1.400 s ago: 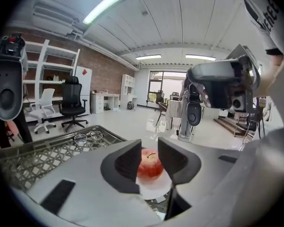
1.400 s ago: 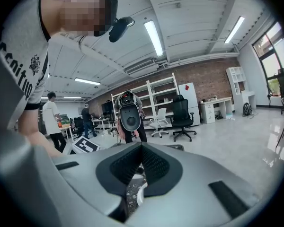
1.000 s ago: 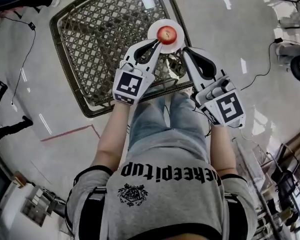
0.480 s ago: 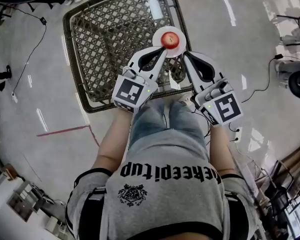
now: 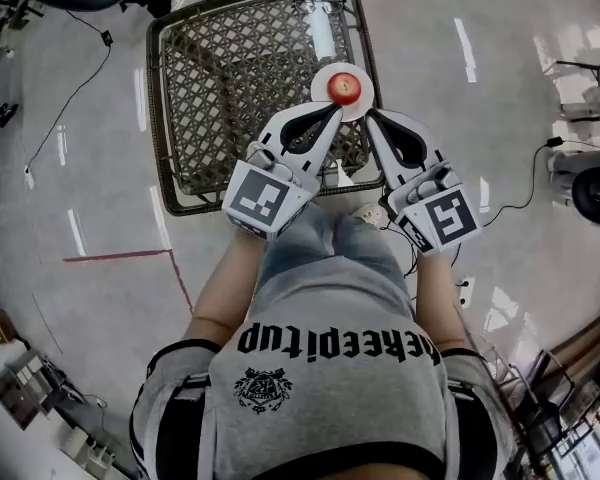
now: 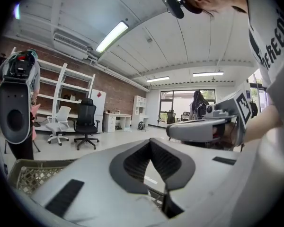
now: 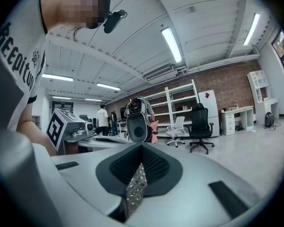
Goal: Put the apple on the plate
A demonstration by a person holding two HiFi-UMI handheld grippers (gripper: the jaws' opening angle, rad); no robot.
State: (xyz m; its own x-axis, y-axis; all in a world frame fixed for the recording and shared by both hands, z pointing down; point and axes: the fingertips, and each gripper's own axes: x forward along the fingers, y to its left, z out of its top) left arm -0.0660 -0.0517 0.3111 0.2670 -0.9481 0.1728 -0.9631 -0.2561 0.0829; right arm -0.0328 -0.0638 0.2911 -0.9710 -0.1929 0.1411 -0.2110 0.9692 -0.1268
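Person: stands at the near side of the woven table, one gripper in each hand.
Left gripper: jaws pressed together, nothing between them; tip by the near-left rim of the plate.
Right gripper: jaws likewise together and empty; tip by the plate's near-right rim.
Plate: pale, round, on the woven table's near-right part, close to its edge.
Apple: red, resting at the plate's middle, free of both grippers; task apparently complete.
Woven table: dark-framed lattice top, extending far and left.
Risk: both tips hang close to the rim; a careless sweep could knock the plate towards the edge or roll the apple off.
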